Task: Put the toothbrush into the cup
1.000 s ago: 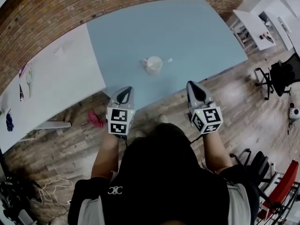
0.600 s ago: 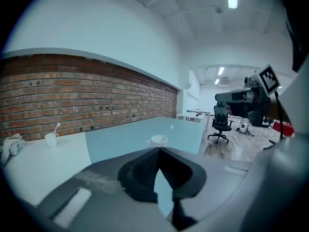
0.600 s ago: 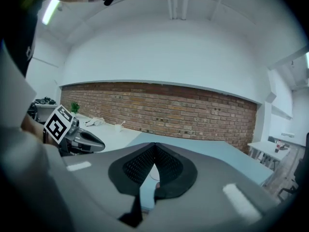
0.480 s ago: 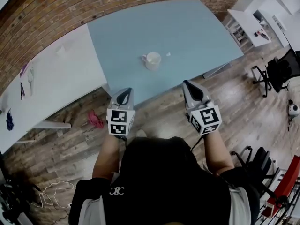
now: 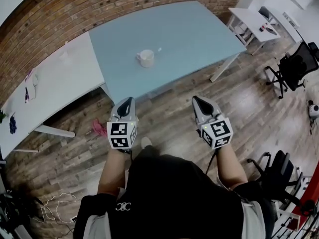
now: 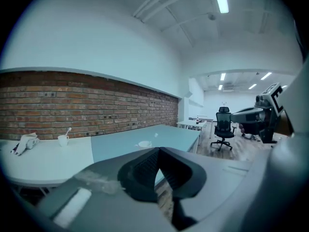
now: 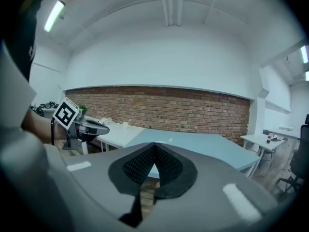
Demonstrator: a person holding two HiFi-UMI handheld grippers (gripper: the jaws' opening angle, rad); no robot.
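**Head view.** The blue table (image 5: 199,29) stood far of the person. Both grippers were held over the wooden floor (image 5: 167,111), on the near side of the table's near edge. The left gripper (image 5: 125,102) and the right gripper (image 5: 199,101) pointed toward the table and neither carried anything. A cup (image 5: 146,58) stood upright on the near left part of the blue table. The toothbrush (image 5: 159,49) showed only as a small white tip just right of the cup and a little farther away. It was too small to tell whether its handle stood in the cup. A white table (image 5: 60,86) adjoined the blue one on the left. A second cup (image 5: 65,57) stood on it near the brick wall (image 5: 99,4).

**Left gripper view.** The jaws met tip to tip with nothing between them. Beyond them the cup stood on the blue table, with the white tip just to its right. The second cup held a thin stick (image 6: 68,130) that leaned out to the right.

**Right gripper view.** The jaws were closed together and empty. The left gripper showed at the left. The blue table lay beyond the jaws.
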